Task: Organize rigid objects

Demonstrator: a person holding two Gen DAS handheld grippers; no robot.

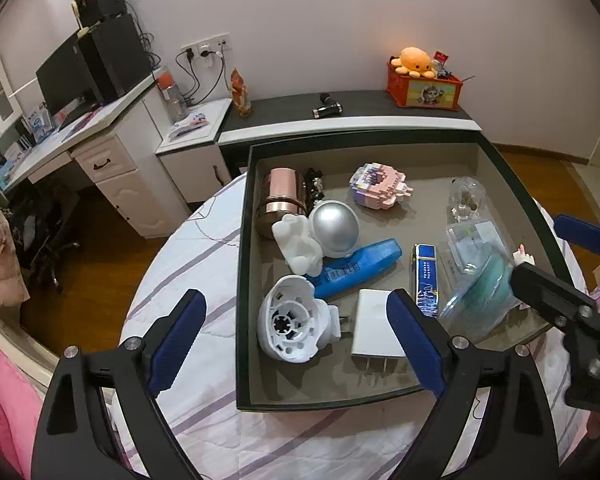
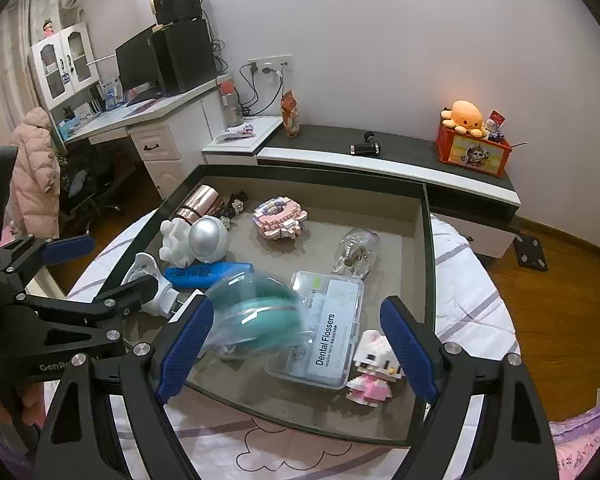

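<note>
A dark box [image 1: 244,264] with a grey floor sits on the bed and holds several objects: a silver-helmet astronaut figure [image 1: 319,236], a blue bottle [image 1: 355,268], a white charger [image 1: 375,328], a white round part [image 1: 292,328], a blue lighter [image 1: 425,280]. A teal item in a clear bag [image 2: 256,316] is blurred, in motion over the box [image 2: 427,264], beside a Dental Flossers case [image 2: 327,340]. My left gripper [image 1: 296,340] is open and empty above the box's near left. My right gripper [image 2: 296,344] is open, with the bag just ahead of it.
A pink block model [image 2: 280,218], a glass bottle [image 2: 355,256], a rose-gold cup [image 2: 200,200] and a pink-white block bunny [image 2: 373,368] also lie in the box. Beyond it are a low cabinet [image 2: 379,160] with an orange crate, and a desk at left.
</note>
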